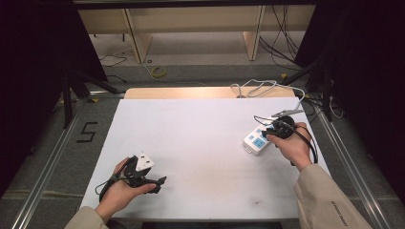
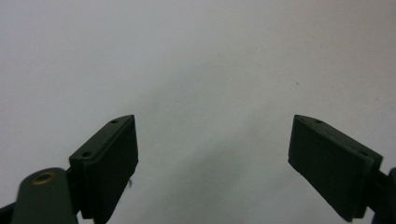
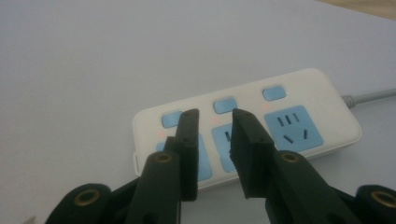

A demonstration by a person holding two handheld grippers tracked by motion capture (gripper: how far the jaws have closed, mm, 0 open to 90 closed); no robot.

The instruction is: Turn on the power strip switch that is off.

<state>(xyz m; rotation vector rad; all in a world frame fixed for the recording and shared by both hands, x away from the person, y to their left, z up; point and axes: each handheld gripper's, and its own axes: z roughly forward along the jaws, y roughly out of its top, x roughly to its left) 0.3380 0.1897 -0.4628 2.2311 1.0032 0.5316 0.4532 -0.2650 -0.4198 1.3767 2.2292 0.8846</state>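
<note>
Power strip [image 3: 247,135] lies just beneath the right hand-held gripper [image 3: 215,116].

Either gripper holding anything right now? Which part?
Nothing held. Right gripper is over the power strip, fingers narrowly apart and empty. Left gripper is wide open over bare table.

White table sheet [image 1: 200,143]; floor marking [image 1: 87,132]; wooden shelving [image 1: 191,28] behind.

One power strip [image 3: 247,135]: three sockets, three switches. Two grippers.
</note>
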